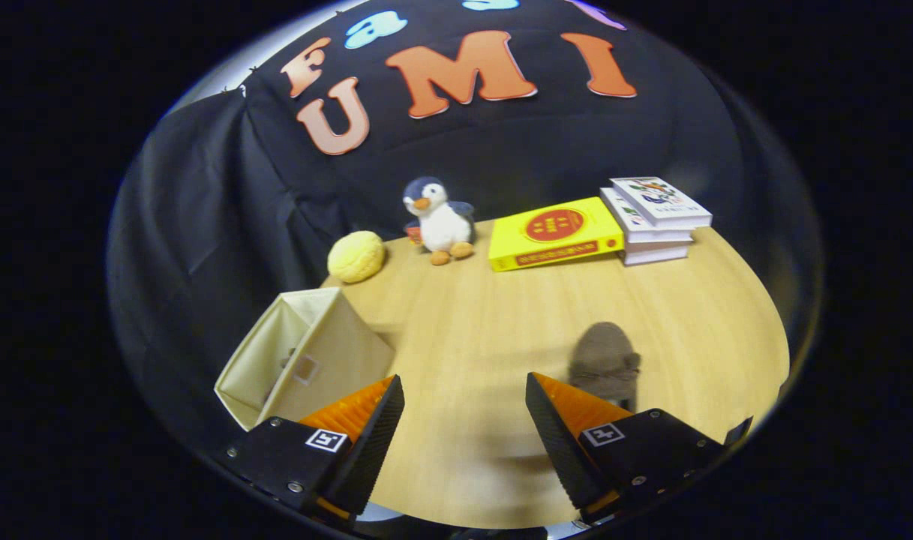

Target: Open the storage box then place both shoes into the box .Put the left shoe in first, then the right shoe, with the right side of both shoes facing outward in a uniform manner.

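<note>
- The gripper (464, 409) hangs above the table (486, 330) with its two fingers spread wide; bare wood shows in the gap and nothing is held.
- Each finger (366, 431) has an orange back, a ribbed black inner face and a small square marker on its black mount.
- Just beyond the right finger, and partly hidden by its tip, lies a grey-brown shoe (605, 364). It is blurred, so which shoe of the pair it is cannot be told; it seems to point away from the gripper.
- Just beyond the left finger, at the table's left edge, is the cream fabric box (302, 356). It lies tipped on its side, its open mouth turned to the left and toward the gripper, so the pale inside is visible. A small square tag sits on the wall facing the fingers.
- Box and shoe are well apart, with open table between them.
- Farther back on the left, near the table's rear edge, rests a round yellow ball (356, 256).
- Just right of it stands a plush penguin (441, 219), upright, facing the gripper, with an orange beak and feet.
- Right of the penguin lies a yellow book (555, 233), flat, with a red round mark on its cover.
- Touching or just beside that, at the far right, is a stack of white books (655, 219).
- Black cloth hangs behind everything.
</note>
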`<action>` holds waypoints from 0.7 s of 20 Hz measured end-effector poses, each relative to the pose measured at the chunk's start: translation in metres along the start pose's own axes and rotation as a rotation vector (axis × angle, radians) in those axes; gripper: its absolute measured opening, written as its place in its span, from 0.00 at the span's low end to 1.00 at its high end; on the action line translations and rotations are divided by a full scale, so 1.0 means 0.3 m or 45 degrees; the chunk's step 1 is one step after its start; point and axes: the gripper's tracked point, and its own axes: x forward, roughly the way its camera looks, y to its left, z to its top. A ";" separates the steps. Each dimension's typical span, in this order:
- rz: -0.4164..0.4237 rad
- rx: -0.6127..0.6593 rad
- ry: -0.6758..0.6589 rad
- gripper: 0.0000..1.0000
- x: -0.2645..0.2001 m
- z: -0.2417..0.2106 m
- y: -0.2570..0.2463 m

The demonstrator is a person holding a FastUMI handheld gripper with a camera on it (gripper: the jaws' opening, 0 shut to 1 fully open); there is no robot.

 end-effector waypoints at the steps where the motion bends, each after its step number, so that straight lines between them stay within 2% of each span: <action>1: -0.048 -0.002 0.003 0.98 -0.002 -0.019 -0.074; 5: -0.175 -0.001 0.031 0.98 0.008 -0.094 -0.290; 9: -0.207 -0.032 0.107 0.96 0.066 -0.184 -0.391; 14: -0.261 -0.124 0.109 0.81 0.165 -0.207 -0.462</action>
